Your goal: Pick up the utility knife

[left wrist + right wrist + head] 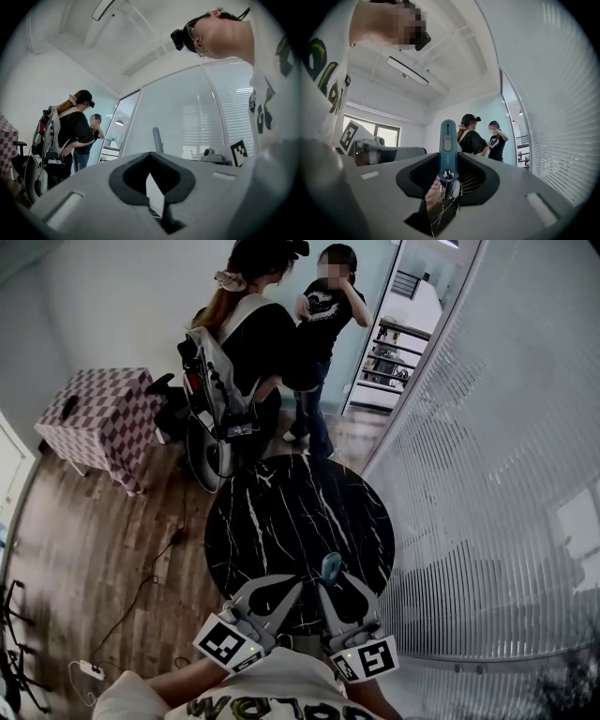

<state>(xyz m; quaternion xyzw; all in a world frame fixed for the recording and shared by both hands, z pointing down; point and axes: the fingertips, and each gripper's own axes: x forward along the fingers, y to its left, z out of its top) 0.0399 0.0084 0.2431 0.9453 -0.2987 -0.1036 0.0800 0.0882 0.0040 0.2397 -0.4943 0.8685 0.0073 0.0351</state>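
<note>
The teal utility knife [331,566] stands between the jaws of my right gripper [328,579], which is shut on its lower part. In the right gripper view the utility knife [448,140] points up past the right gripper's tips [448,158], its slider button facing the camera. My left gripper [297,580] hangs just left of it over the near edge of the round table, jaws together with nothing between them. In the left gripper view the left gripper's tips [151,154] meet, and the knife [158,139] shows as a slim upright bar beyond them.
A round black marble table [281,507] lies below both grippers. Two people [281,343] stand beyond it by a doorway. A chequered table [98,413] is at the far left. A slatted glass wall [487,474] runs along the right. Cables [141,601] trail over the wood floor.
</note>
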